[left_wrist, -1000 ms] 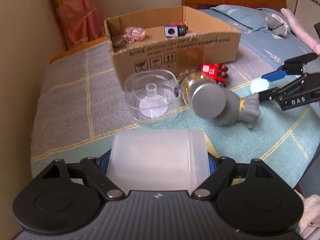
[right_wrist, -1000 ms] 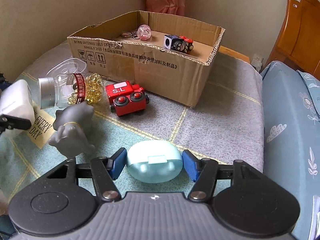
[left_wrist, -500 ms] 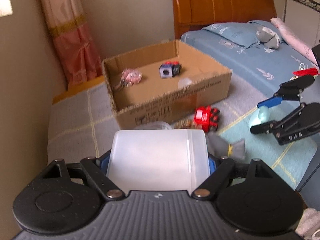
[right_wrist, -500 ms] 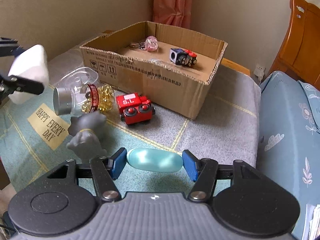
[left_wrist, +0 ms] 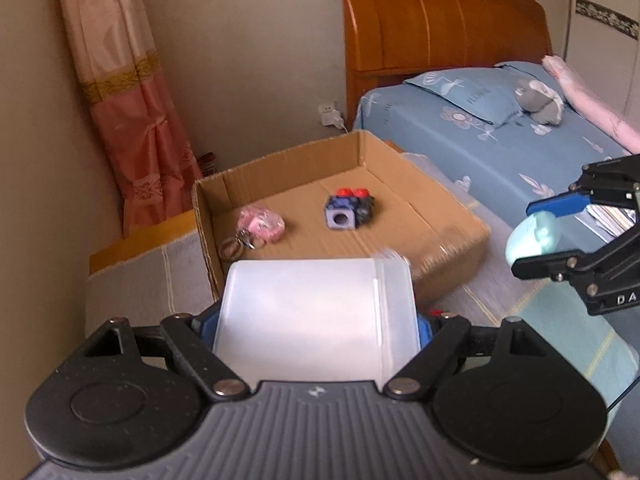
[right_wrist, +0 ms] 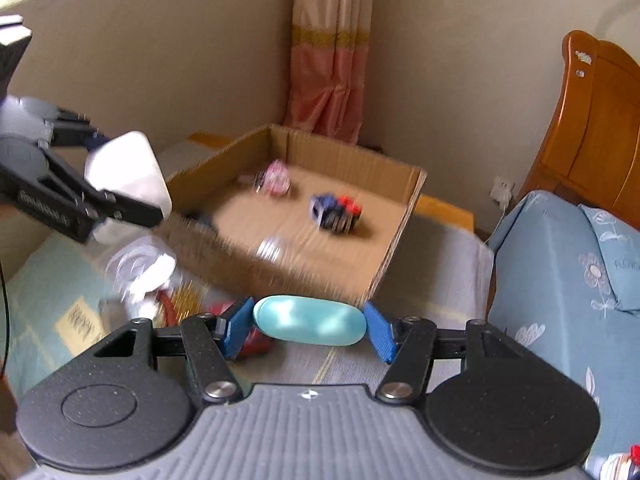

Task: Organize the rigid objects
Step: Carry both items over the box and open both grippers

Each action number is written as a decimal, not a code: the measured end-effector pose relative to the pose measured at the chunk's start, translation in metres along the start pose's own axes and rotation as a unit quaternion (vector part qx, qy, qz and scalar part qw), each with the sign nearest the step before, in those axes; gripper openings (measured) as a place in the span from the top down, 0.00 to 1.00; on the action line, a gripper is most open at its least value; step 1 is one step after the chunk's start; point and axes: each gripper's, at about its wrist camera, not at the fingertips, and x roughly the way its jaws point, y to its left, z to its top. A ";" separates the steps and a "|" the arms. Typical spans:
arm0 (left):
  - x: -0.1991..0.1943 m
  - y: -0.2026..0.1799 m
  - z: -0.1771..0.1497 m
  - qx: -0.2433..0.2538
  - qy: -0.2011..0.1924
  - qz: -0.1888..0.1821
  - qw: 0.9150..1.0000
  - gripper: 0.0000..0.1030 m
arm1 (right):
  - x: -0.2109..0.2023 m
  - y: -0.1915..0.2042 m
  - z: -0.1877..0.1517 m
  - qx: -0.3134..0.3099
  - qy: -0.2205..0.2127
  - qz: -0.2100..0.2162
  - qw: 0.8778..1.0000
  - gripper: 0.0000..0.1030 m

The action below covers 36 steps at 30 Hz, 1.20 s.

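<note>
My left gripper [left_wrist: 316,320] is shut on a frosted white plastic box [left_wrist: 316,316] and holds it in the air in front of the open cardboard box [left_wrist: 448,236]. My right gripper [right_wrist: 308,324] is shut on a pale teal oval case [right_wrist: 308,320], also raised, near the cardboard box's front wall [right_wrist: 280,272]. The right gripper with the teal case [left_wrist: 534,240] shows at the right of the left wrist view. The left gripper with the white box [right_wrist: 128,172] shows at the left of the right wrist view. Inside the cardboard box lie a pink keychain charm [left_wrist: 260,224] and a blue, black and red cube toy [left_wrist: 348,212].
On the checked blanket [right_wrist: 48,280] below lie a clear plastic container [right_wrist: 140,272], a jar of yellow beads [right_wrist: 184,300] and a red toy car [right_wrist: 252,340], partly hidden and blurred. A blue bed [left_wrist: 500,140] with wooden headboard is to the right; a curtain [left_wrist: 136,120] hangs behind.
Both grippers have risen and moved toward the cardboard box, each still holding its object. The items on the blanket have dropped below the view.
</note>
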 end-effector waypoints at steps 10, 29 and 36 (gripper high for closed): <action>0.027 0.011 0.017 -0.006 0.009 0.019 1.000 0.19 | 0.058 -0.020 0.056 0.033 0.005 -0.006 0.999 0.36; 0.071 0.020 0.050 -0.019 0.026 0.029 0.999 0.19 | 0.069 -0.030 0.043 0.080 0.001 -0.013 0.997 0.00; 0.085 0.025 0.059 -0.039 0.026 0.048 0.998 0.12 | 0.041 -0.025 0.030 0.085 -0.017 -0.025 0.996 0.00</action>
